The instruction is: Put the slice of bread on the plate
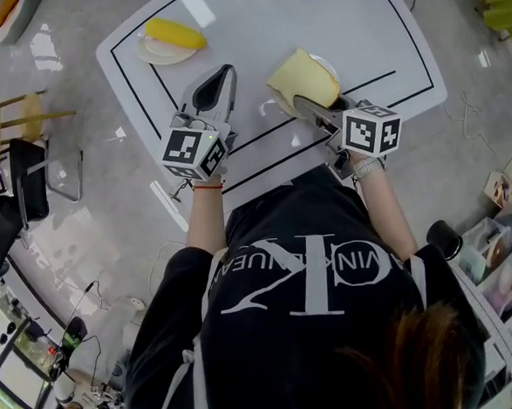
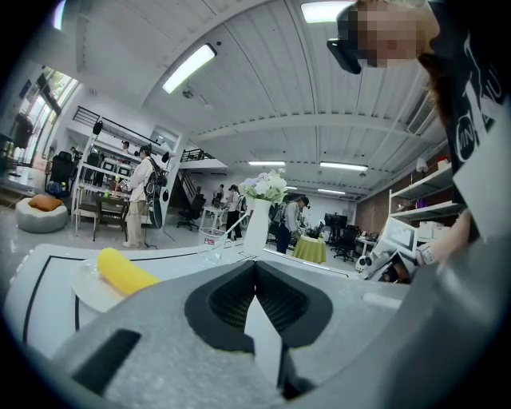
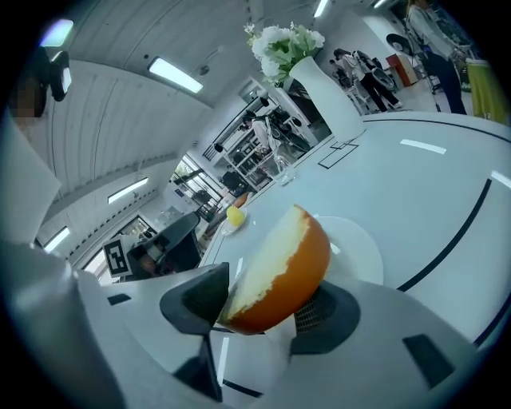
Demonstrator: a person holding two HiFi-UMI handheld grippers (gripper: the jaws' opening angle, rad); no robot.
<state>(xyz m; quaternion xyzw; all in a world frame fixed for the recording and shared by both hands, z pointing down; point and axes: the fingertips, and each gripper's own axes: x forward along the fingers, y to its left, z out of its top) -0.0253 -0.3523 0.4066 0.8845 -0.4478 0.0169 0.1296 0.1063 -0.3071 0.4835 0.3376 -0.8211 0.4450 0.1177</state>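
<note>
Two grippers are at work over a white table (image 1: 384,42) marked with black lines.

**Head view.** The left gripper (image 1: 226,70) lies low over the table, its grey jaws drawn to a point with nothing in them. The right gripper (image 1: 299,102) reaches under the slice of bread (image 1: 302,80). The slice shows a pale yellow, matte face upward and covers most of a round white plate (image 1: 327,63), of which only the far right rim shows. Well to the left, a yellow oblong item (image 1: 174,34) lies on a second small plate (image 1: 152,53).

**Left gripper view.** The left gripper (image 2: 255,264) is clenched: its ribbed black pads meet at the tip and nothing sits between them. The yellow item (image 2: 124,272) lies on its plate (image 2: 86,289) to the left. A tall white vase (image 2: 257,224) with flowers stands behind.

**Right gripper view.** The jaws of the right gripper (image 3: 263,310) stand apart, wider than the slice is thick, so the grip is released. The slice (image 3: 279,268) stands on edge and leans across the gap. Its long axis rises from lower left to upper right, with the domed end pointing up and away from the gripper. The cut face is cream, porous and ragged-edged and turns left. The crust is smooth, orange-brown and rounded, and rests toward the right pad. The glossy plate (image 3: 361,252) lies just behind and below. Whether the bread touches it I cannot tell.
</note>
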